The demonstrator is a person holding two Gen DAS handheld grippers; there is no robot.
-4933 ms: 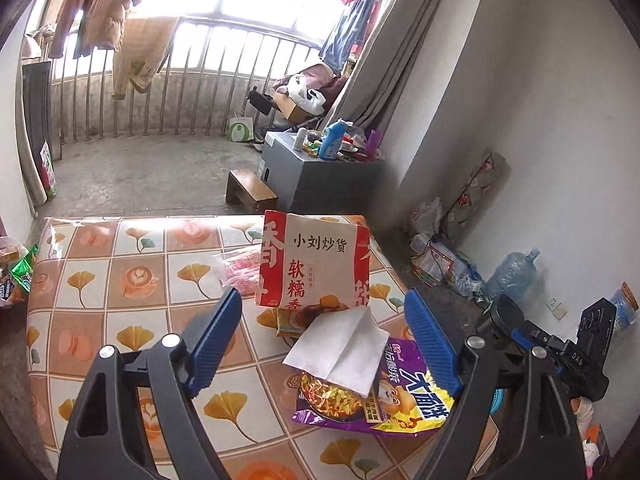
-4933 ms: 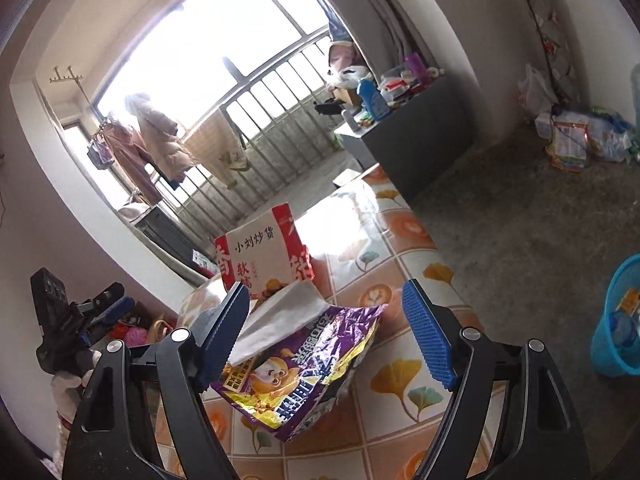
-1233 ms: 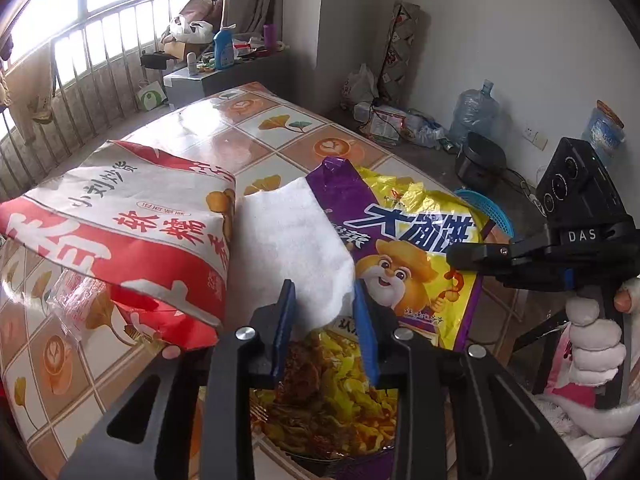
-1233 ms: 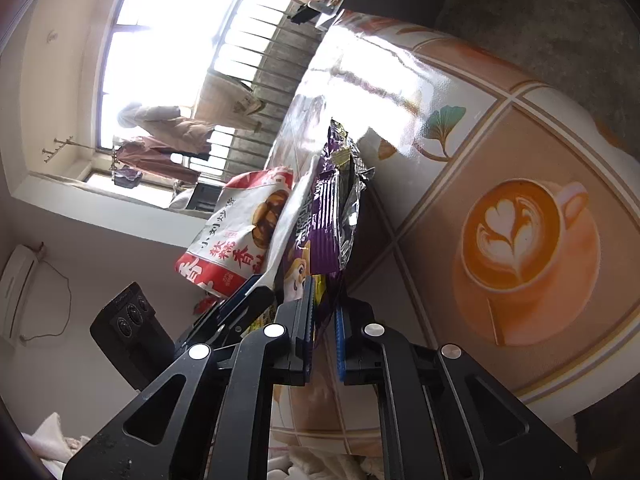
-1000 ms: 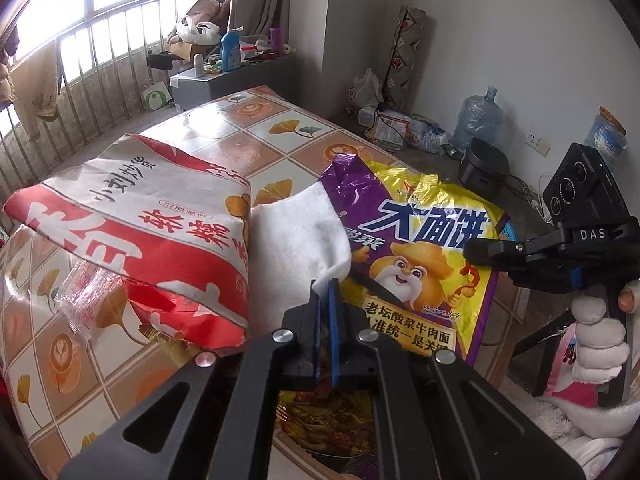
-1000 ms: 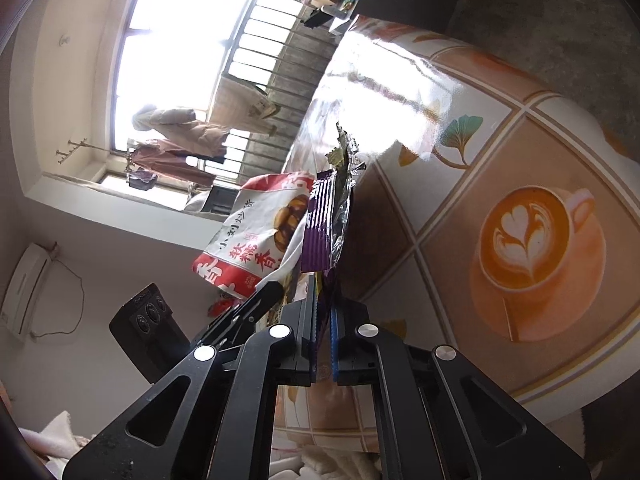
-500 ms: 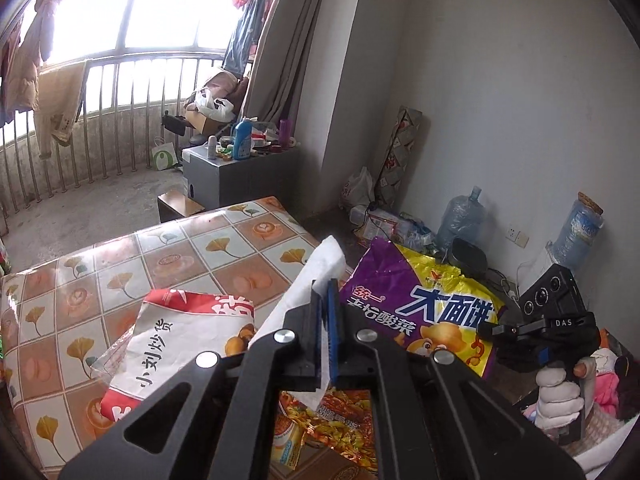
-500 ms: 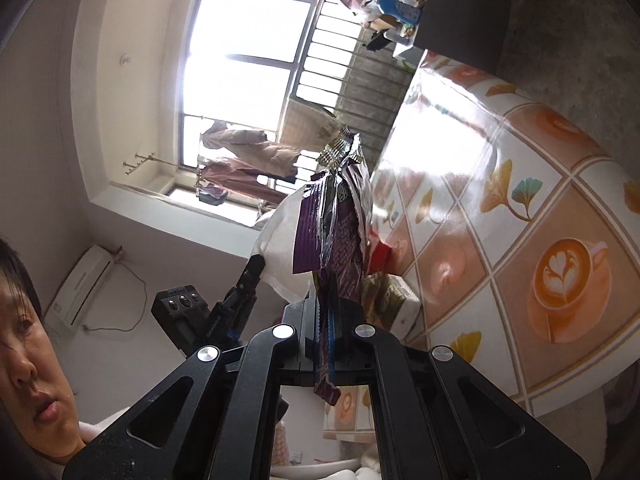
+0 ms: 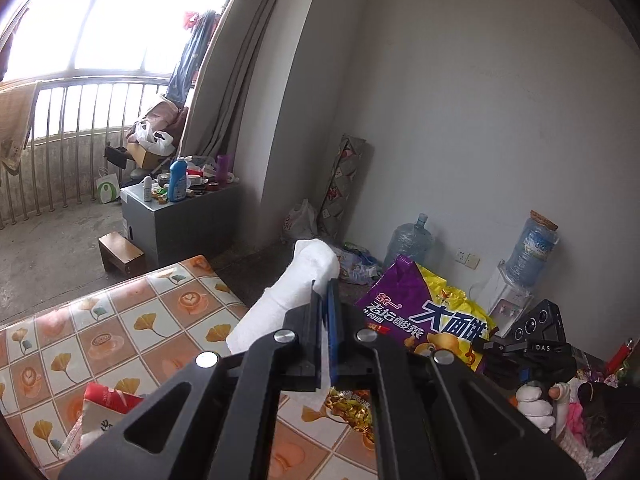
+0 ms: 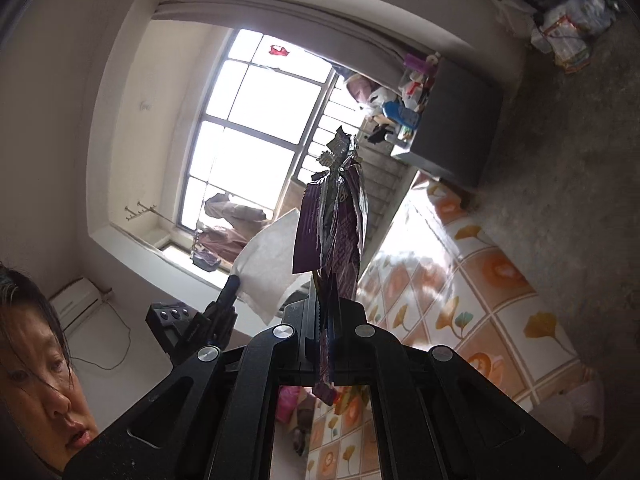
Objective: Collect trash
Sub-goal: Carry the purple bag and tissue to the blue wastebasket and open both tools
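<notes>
My left gripper (image 9: 325, 292) is shut on a white paper napkin (image 9: 286, 296), held up in the air over the table's right edge. My right gripper (image 10: 324, 304) is shut on the purple and yellow noodle bag (image 10: 334, 236), which hangs edge-on in front of the window. In the left wrist view that noodle bag (image 9: 424, 316) shows its printed face at the right, with the right gripper's black body (image 9: 528, 352) and a white-gloved hand (image 9: 536, 400) beside it. The napkin (image 10: 266, 268) and the left gripper (image 10: 232, 282) also appear in the right wrist view.
A red and white snack bag (image 9: 100, 404) lies on the tiled-pattern table (image 9: 120, 328). A grey cabinet (image 9: 180, 216) with bottles, a wooden stool (image 9: 122, 252), water jugs (image 9: 410, 240) and floor clutter stand along the wall. A person's face is at the lower left of the right wrist view.
Both grippers closed, the left on the napkin and the right on the noodle bag, then lifted them off the table. The red snack bag fell flat and stayed on the table.
</notes>
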